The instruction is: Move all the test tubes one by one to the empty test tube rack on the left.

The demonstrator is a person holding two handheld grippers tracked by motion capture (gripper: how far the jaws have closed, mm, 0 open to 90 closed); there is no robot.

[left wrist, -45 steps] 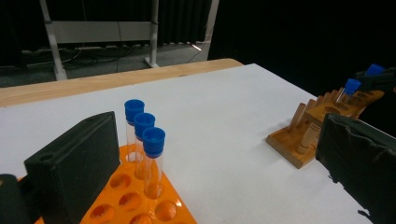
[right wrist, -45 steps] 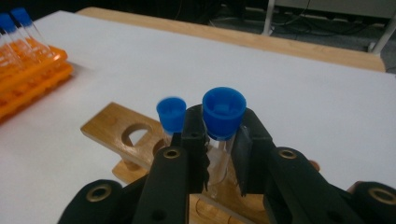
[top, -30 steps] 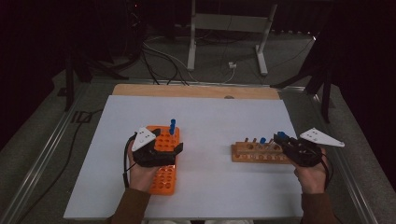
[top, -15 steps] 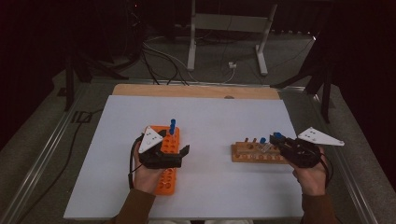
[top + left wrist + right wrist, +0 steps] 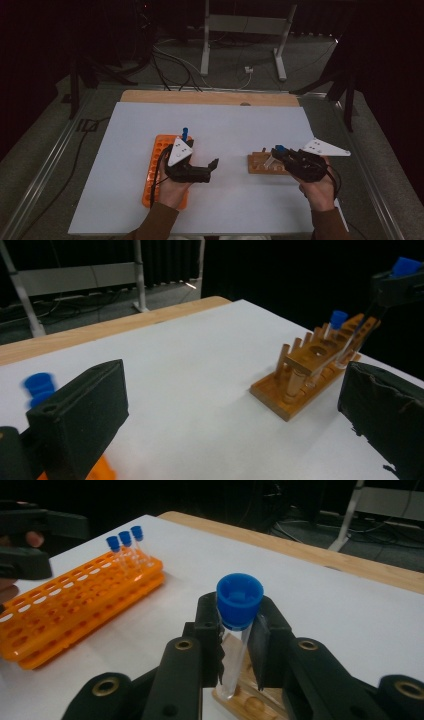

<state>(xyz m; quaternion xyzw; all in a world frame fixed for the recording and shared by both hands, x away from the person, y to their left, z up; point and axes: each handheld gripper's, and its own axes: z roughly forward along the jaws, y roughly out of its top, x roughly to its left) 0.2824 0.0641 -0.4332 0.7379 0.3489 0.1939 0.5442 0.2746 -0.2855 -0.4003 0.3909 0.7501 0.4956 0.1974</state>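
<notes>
My right gripper (image 5: 237, 645) is shut on a clear test tube with a blue cap (image 5: 239, 599), held over the wooden rack (image 5: 260, 163) at the right of the white sheet. The tube's lower end reaches down to the wooden rack (image 5: 250, 702); whether it sits in a hole I cannot tell. Another blue-capped tube (image 5: 336, 322) stands in the wooden rack (image 5: 305, 372). My left gripper (image 5: 212, 170) is open and holds nothing, pointing right just past the orange rack (image 5: 159, 150). Its jaws stand wide apart in the left gripper view (image 5: 232, 425). Three blue-capped tubes (image 5: 125, 540) stand at the far end of the orange rack (image 5: 75, 607).
The white sheet (image 5: 225, 125) lies on a wooden table whose bare far edge (image 5: 210, 97) shows behind it. Cables and a metal stand's legs (image 5: 240, 45) lie on the floor beyond. Bare sheet separates the two racks.
My left gripper has moved right, off the orange rack toward the middle of the sheet. The right gripper has shifted left over the wooden rack with the tube still in it.
</notes>
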